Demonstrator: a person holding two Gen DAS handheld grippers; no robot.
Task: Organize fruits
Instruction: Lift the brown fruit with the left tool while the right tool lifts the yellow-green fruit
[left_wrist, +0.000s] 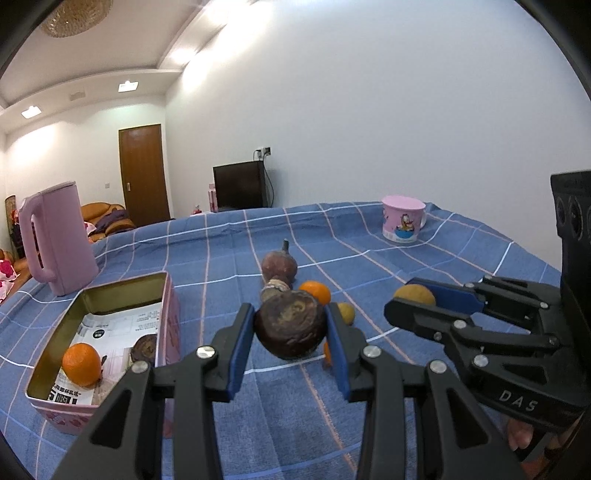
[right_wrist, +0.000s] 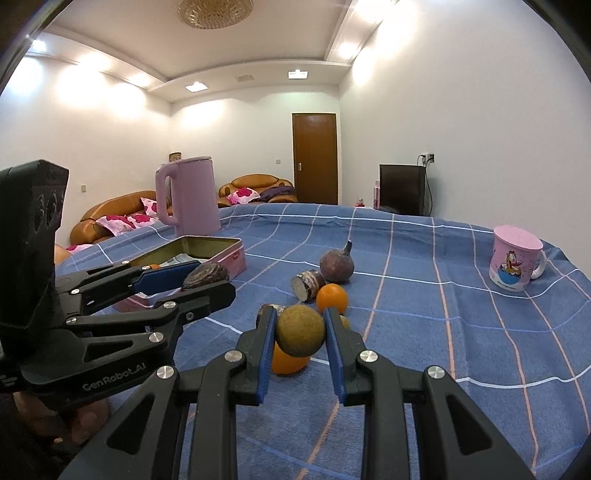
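Observation:
My left gripper (left_wrist: 291, 325) is shut on a dark purple wrinkled fruit (left_wrist: 290, 328), held above the blue checked cloth. To its left stands the pink tin box (left_wrist: 168, 321), holding an orange (left_wrist: 81, 364) and another dark fruit (left_wrist: 144, 349) on printed paper. My right gripper (right_wrist: 300, 334) is shut on a yellow-brown round fruit (right_wrist: 300, 335); it also shows at the right of the left wrist view (left_wrist: 413, 295). On the cloth lie a dark fruit with a stem (right_wrist: 337, 265), a small brown cylinder piece (right_wrist: 308, 284), an orange (right_wrist: 331, 298) and another orange (right_wrist: 286, 362) under my right fingers.
A pink kettle (right_wrist: 188, 197) stands behind the tin box. A pink cartoon mug (right_wrist: 515, 260) sits at the far right of the table. A small yellow fruit (left_wrist: 346, 313) lies near the oranges. Sofas, a door and a black cabinet are beyond the table.

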